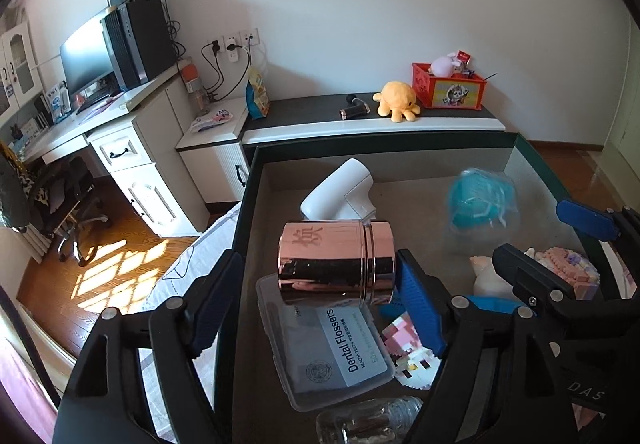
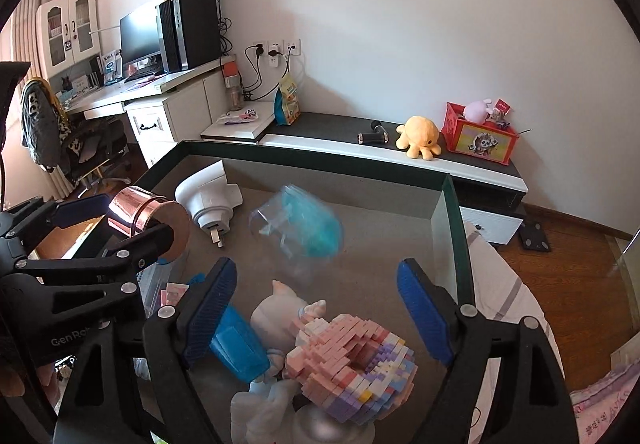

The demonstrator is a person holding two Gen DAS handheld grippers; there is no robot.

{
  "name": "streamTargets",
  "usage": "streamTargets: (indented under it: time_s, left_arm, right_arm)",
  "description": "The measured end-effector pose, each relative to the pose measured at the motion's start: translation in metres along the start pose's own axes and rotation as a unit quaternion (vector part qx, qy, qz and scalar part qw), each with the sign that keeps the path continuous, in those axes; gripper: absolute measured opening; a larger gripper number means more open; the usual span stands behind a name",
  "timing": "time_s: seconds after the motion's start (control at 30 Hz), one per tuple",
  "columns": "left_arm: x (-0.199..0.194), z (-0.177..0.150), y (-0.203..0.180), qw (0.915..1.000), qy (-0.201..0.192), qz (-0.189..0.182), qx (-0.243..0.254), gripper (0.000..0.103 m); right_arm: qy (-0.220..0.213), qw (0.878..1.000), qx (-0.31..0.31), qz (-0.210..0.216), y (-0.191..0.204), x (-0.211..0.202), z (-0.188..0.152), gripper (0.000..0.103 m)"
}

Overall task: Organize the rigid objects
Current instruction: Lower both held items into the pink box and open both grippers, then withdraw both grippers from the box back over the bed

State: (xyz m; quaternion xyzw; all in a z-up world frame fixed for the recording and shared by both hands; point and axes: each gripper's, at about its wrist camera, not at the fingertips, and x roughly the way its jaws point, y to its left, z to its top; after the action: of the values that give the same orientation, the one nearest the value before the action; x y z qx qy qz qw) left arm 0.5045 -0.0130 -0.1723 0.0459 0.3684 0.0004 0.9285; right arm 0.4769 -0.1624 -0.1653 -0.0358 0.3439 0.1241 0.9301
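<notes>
While I held both tools over the dark-rimmed box (image 1: 400, 146), my left gripper (image 1: 320, 300) stood with its jaws apart, the blue pads clear of everything. Between and a little beyond them sat a rose-gold metal canister (image 1: 336, 262) on its side, engraved on its upper face; neither pad pressed on it, though from the right wrist view its round end looked close against the inner finger of that tool. Whether it rested on something below I could not tell. Under it lay a clear Dental Flossers case (image 1: 340, 348), and to the right of that a small pink-and-white pixel-block figure (image 1: 408, 348). Behind the canister a white plug-in adapter (image 1: 344, 188) lay on the grey floor of the box.

My right gripper (image 2: 316, 312) was likewise spread wide and clamped on nothing. Between its fingers and just below them lay a pink, white and lilac brick-built model (image 2: 352, 360), touching a white figurine (image 2: 280, 312) with a blue piece (image 2: 236, 344) beside the left pad. Further in, a blurred clear container with teal contents (image 2: 304, 224) sat near the middle of the box, apart from both tools.

Beyond the box ran a low cabinet (image 2: 360, 152) carrying a yellow octopus plush (image 2: 420, 134) and a red crate (image 2: 480, 132).
</notes>
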Motion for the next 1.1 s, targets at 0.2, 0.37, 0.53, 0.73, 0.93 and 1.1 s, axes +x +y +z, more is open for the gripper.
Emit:
streamTargets:
  time_s: [0.2,0.37,0.53,0.73,0.93,1.1]
  left_arm:
    - [-0.046,-0.008,0.013,0.9992,-0.036,-0.004,-0.019,0.094]
    - [-0.119,-0.027,0.021,0.9941,-0.103,-0.001,-0.033,0.102]
    - [-0.199,-0.056,0.024,0.9845,-0.172,0.009,-0.031,0.103]
    - [-0.278,-0.099,0.022,0.9737,-0.225,0.026,-0.026,0.103]
    - [-0.336,-0.133,0.022,0.9661,-0.254,0.033,-0.036,0.103]
    - [-0.371,-0.155,0.021,0.9608,-0.272,0.034,-0.043,0.103]
  right_arm:
    - [-0.031,0.999,0.005,0.005,0.007,-0.043,-0.001,0.102]
    - [-0.082,0.996,0.007,0.022,0.021,-0.110,-0.012,0.103]
    - [-0.142,0.990,-0.011,-0.001,0.046,-0.183,-0.029,0.103]
    - [-0.180,0.983,-0.021,-0.008,0.069,-0.252,-0.062,0.103]
    - [-0.216,0.976,-0.010,-0.017,0.084,-0.311,-0.101,0.103]
    - [-0.236,0.971,-0.006,-0.031,0.092,-0.348,-0.123,0.103]
